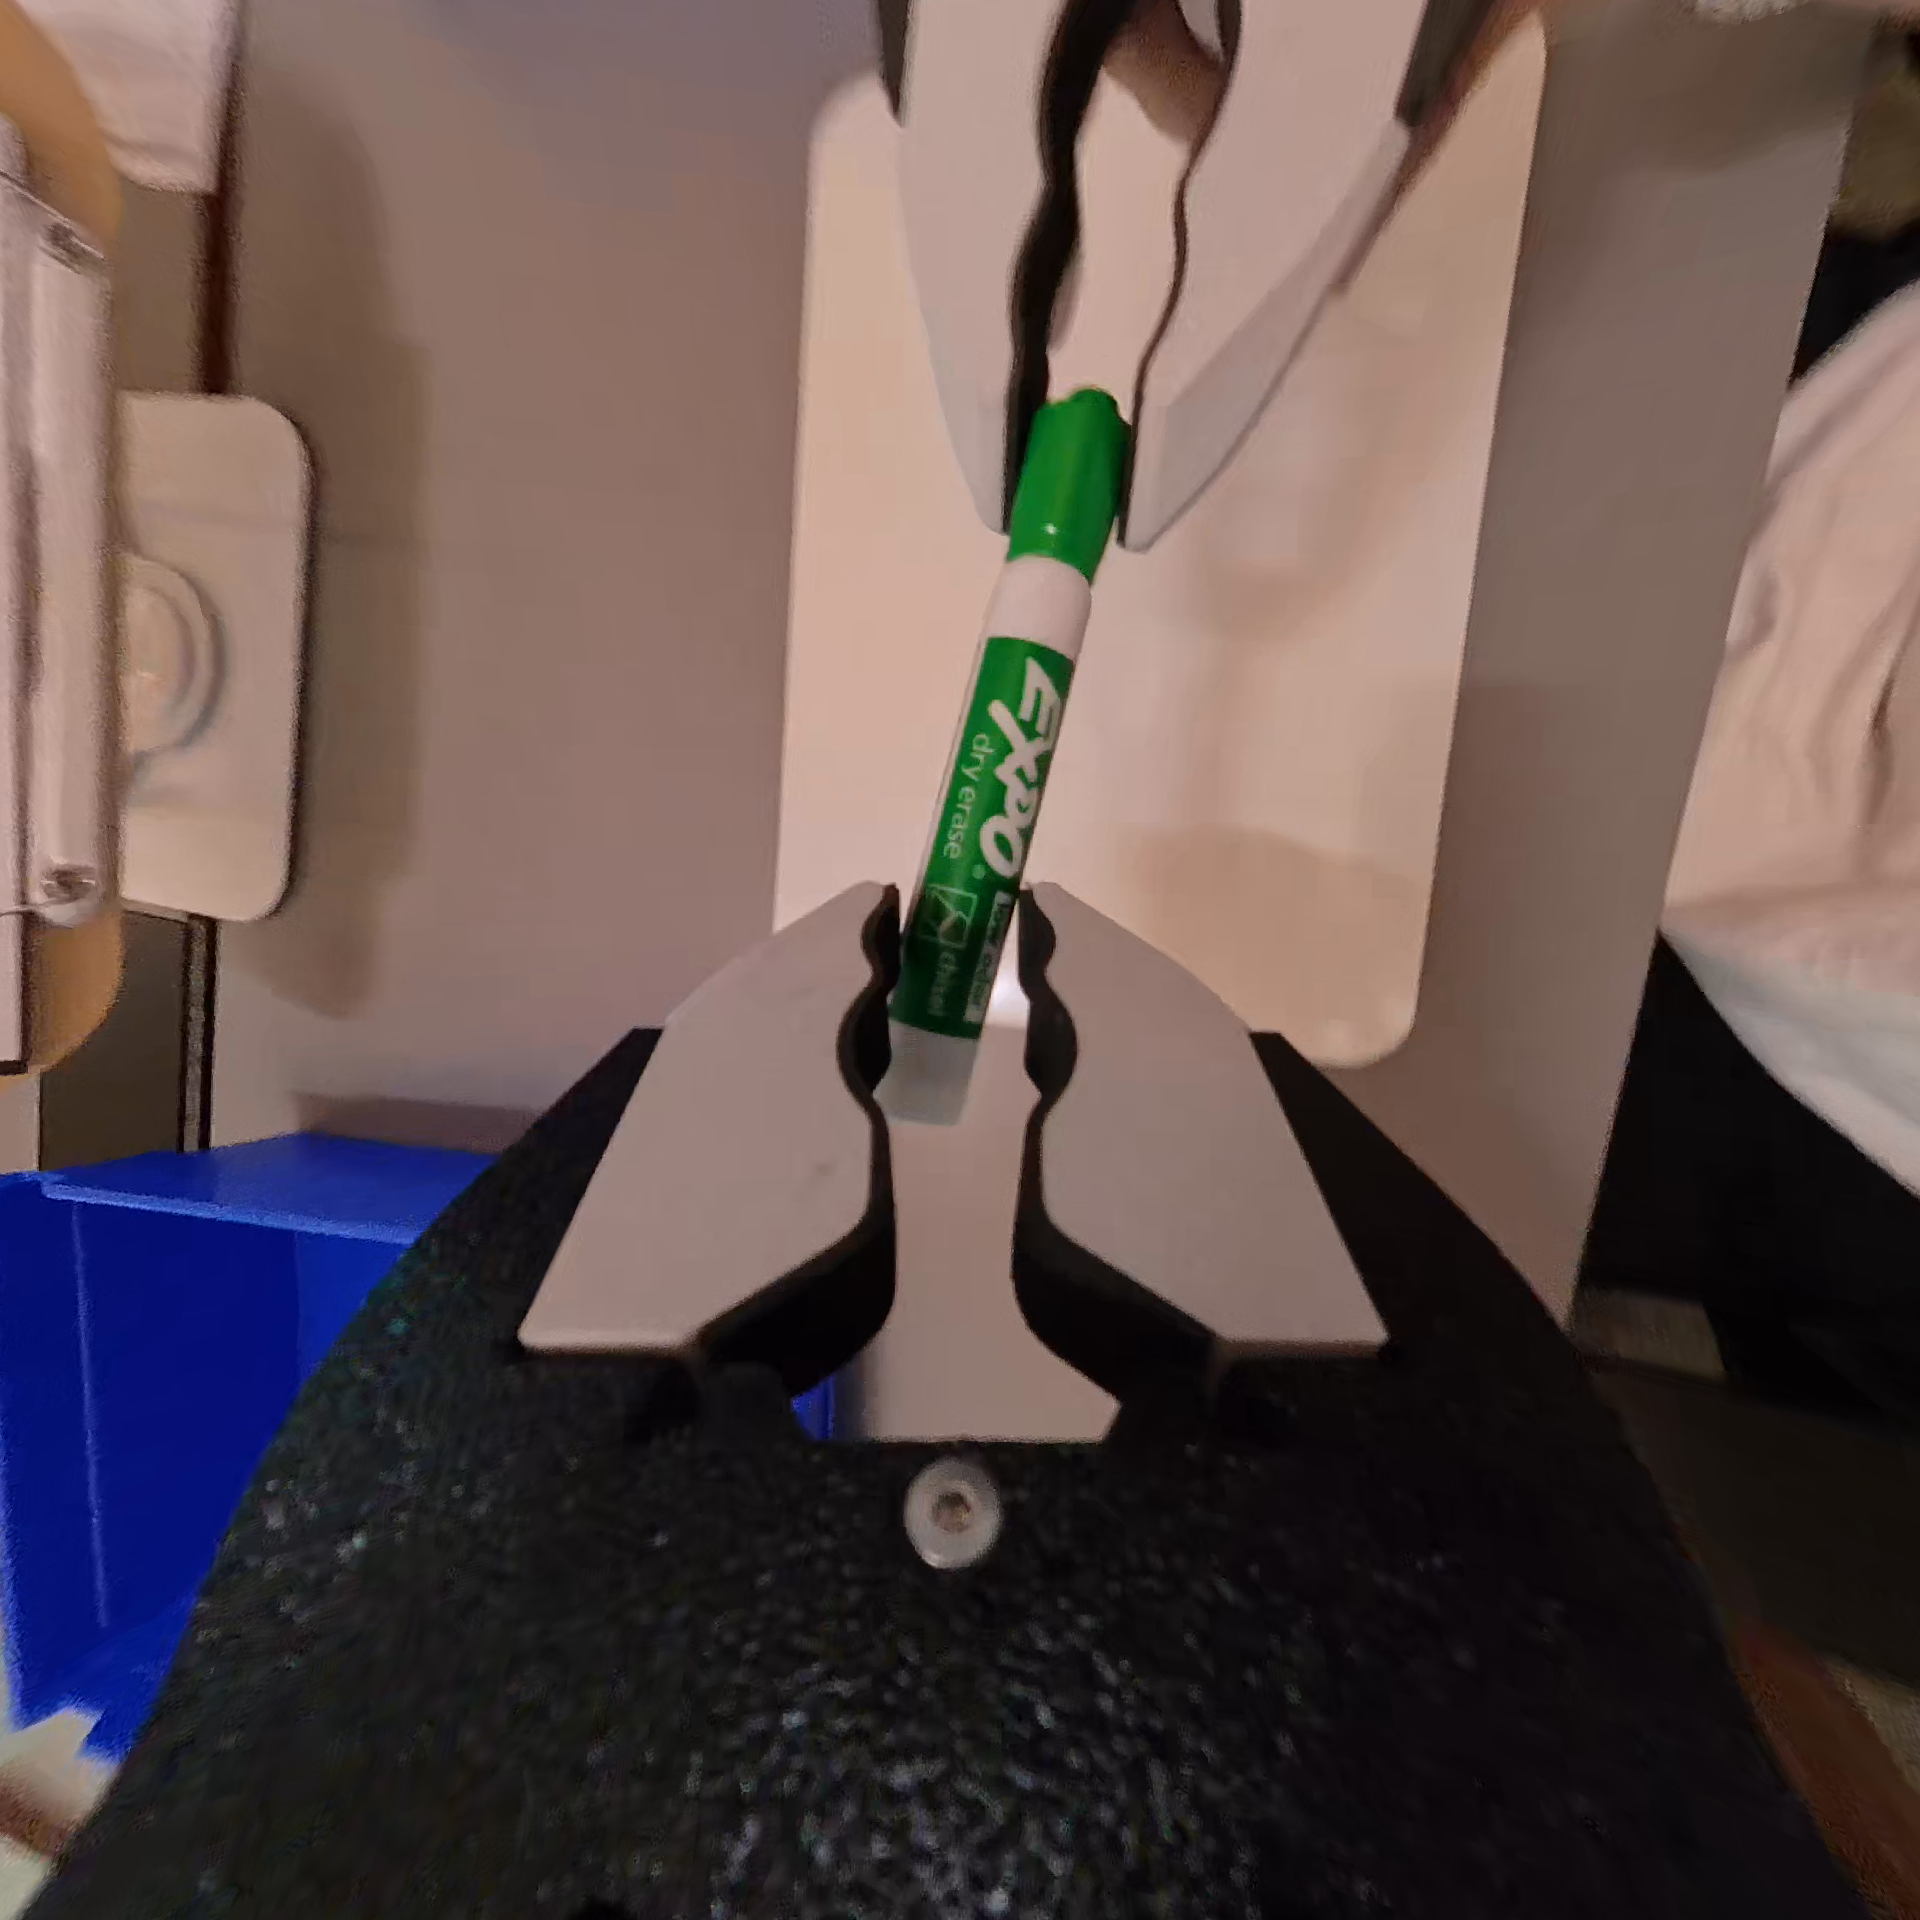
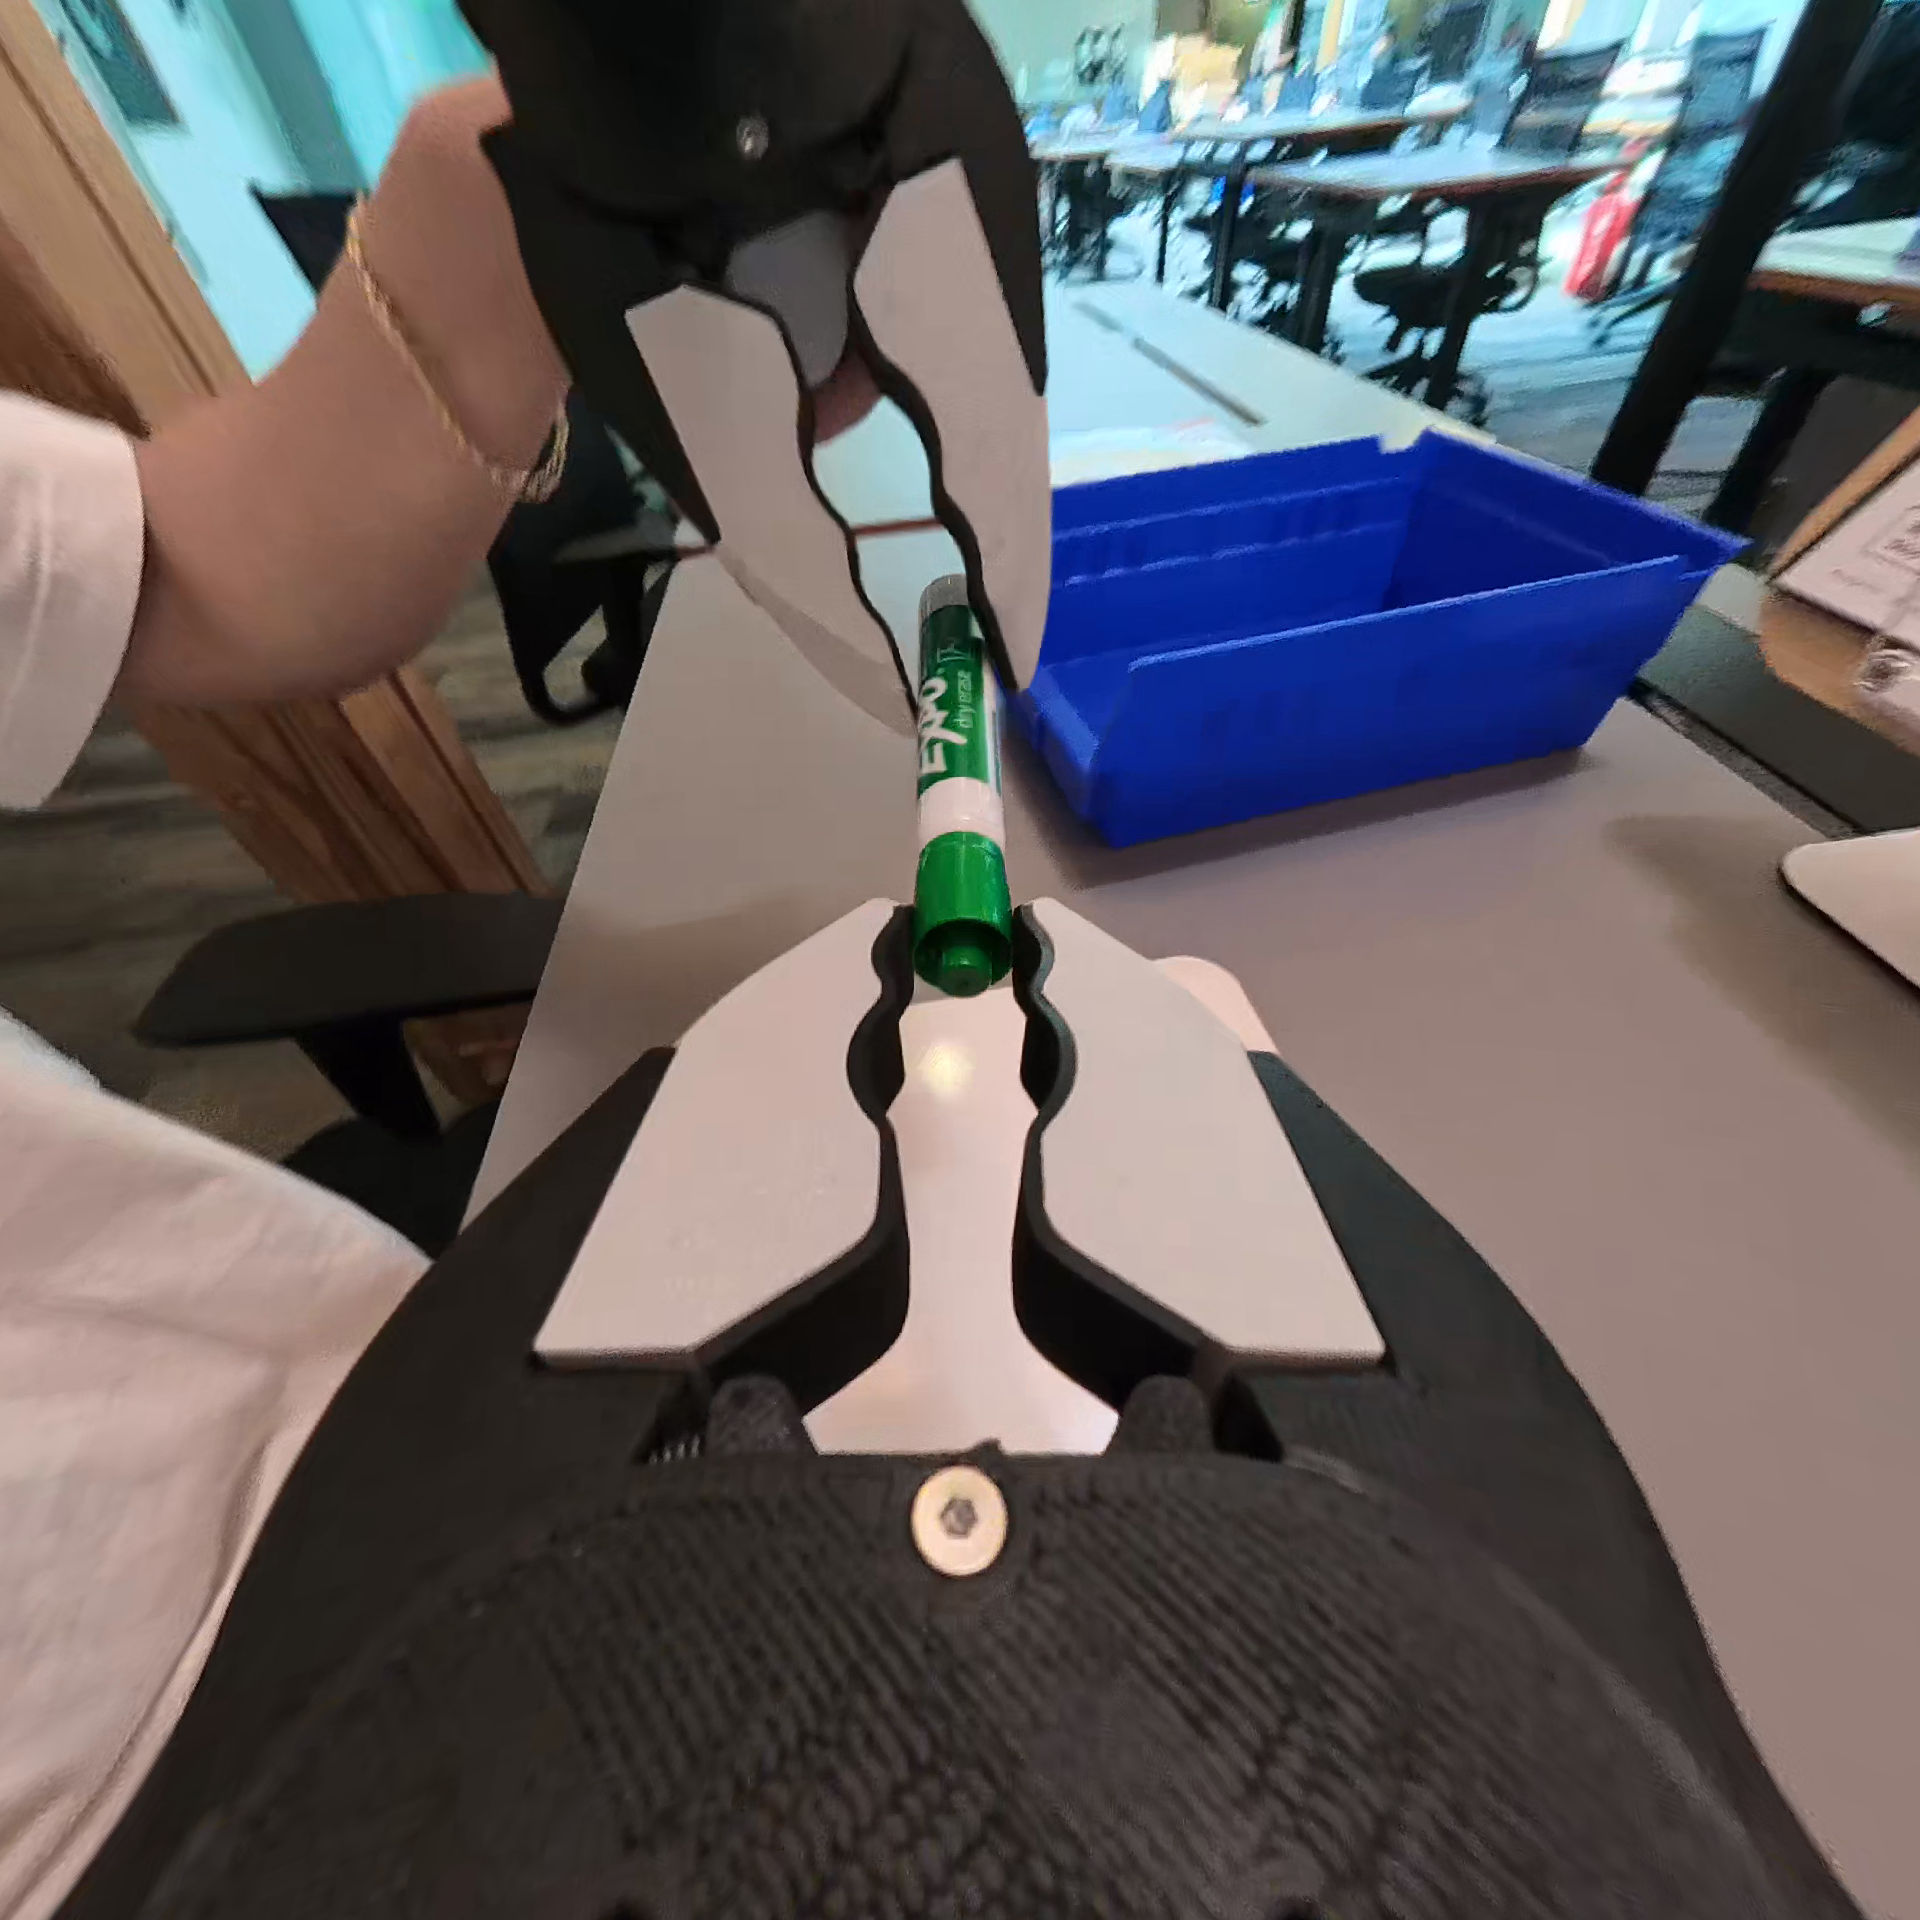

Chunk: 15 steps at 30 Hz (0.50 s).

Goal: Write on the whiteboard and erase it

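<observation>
Left gripper [image 1: 956, 914] holds marker [image 1: 997, 748] barrel; right gripper [image 2: 961, 920] clamps cap [image 2: 961, 914].

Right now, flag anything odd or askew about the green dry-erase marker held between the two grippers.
Nothing is damaged or spilled. The green-and-white marker hangs in the air, slightly tilted; the right gripper clamps its green cap, and the left gripper is around its barrel end. The cap is on.
</observation>
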Each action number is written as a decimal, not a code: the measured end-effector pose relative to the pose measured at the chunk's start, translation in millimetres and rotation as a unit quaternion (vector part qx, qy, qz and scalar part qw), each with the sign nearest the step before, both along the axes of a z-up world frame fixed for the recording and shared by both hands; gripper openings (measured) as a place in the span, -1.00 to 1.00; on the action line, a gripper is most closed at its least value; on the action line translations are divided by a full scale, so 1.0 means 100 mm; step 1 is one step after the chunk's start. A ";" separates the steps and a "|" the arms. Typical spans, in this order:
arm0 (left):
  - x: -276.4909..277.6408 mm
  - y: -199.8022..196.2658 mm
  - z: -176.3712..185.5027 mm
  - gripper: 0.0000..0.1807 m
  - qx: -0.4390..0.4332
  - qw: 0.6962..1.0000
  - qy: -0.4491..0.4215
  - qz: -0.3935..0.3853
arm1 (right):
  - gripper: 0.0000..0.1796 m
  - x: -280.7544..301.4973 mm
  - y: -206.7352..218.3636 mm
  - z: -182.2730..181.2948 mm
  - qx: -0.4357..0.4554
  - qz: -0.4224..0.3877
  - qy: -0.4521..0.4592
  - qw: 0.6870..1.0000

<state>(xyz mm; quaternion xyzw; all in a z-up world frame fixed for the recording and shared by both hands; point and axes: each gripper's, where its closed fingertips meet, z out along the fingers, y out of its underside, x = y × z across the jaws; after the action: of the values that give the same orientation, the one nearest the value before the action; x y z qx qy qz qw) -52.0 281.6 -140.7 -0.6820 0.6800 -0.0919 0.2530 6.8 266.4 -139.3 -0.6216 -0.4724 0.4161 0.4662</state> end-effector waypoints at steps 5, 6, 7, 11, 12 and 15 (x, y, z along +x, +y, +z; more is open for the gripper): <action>0.25 0.06 0.40 -0.43 0.030 0.973 -0.229 0.026 | -0.79 0.26 0.10 0.20 -0.020 -0.037 0.091 0.995; 0.26 0.06 0.49 -0.39 0.032 0.959 -0.278 0.037 | -0.79 0.32 0.13 0.23 -0.024 -0.044 0.109 0.993; 0.25 0.06 0.55 -0.34 0.026 0.946 -0.320 0.048 | -0.79 0.37 0.12 0.26 -0.029 -0.042 0.123 0.991; 0.26 0.00 0.46 -0.23 -0.052 0.903 -0.422 0.070 | -0.79 0.41 0.05 0.39 -0.027 -0.023 0.180 0.983; 0.31 -0.04 0.41 -0.23 -0.086 0.891 -0.442 0.066 | -0.79 0.39 0.03 0.39 -0.024 -0.022 0.184 0.982; 0.45 -0.15 0.35 -0.31 -0.145 0.855 -0.496 0.037 | -0.79 0.27 -0.05 0.33 -0.018 -0.003 0.169 0.985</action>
<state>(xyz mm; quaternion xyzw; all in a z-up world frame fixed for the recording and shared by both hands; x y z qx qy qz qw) -6.6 266.1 -105.4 -0.5994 0.4179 -0.5064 0.4580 33.6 261.4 -106.7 -0.5523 -0.3773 0.5223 0.5289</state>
